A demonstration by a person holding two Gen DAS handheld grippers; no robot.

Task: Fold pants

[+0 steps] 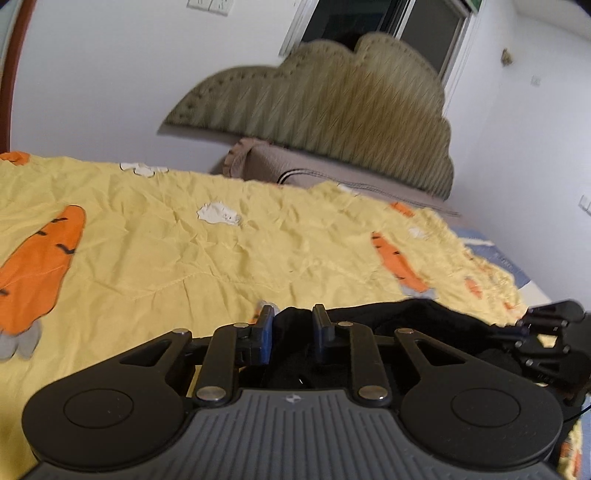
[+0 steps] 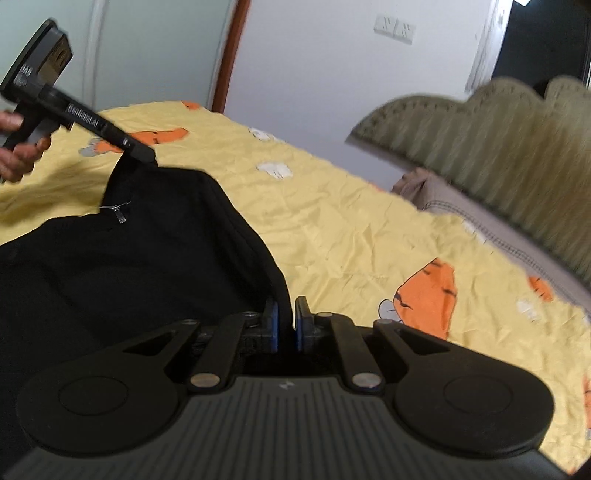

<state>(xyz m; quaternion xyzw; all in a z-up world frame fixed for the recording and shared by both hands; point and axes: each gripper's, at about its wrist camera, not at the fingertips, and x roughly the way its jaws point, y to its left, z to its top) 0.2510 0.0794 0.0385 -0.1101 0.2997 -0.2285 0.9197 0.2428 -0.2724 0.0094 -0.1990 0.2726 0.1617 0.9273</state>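
The black pants [image 2: 110,258] hang lifted over a yellow bedspread with carrot prints [image 2: 351,236]. My right gripper [image 2: 286,325] is shut on one edge of the pants. My left gripper [image 1: 291,328] is shut on another black edge of the pants [image 1: 406,317]. In the right wrist view the left gripper [image 2: 146,155] shows at upper left, pinching the far corner, held by a hand [image 2: 18,147]. In the left wrist view the right gripper [image 1: 517,330] shows at the right edge, on the same stretched edge.
The yellow bedspread [image 1: 184,251] covers the bed. A padded olive headboard [image 1: 332,110] and a beige pillow [image 1: 266,162] stand at the far end against a white wall. A window [image 1: 388,26] is above. A brown door frame [image 2: 229,55] is at the back.
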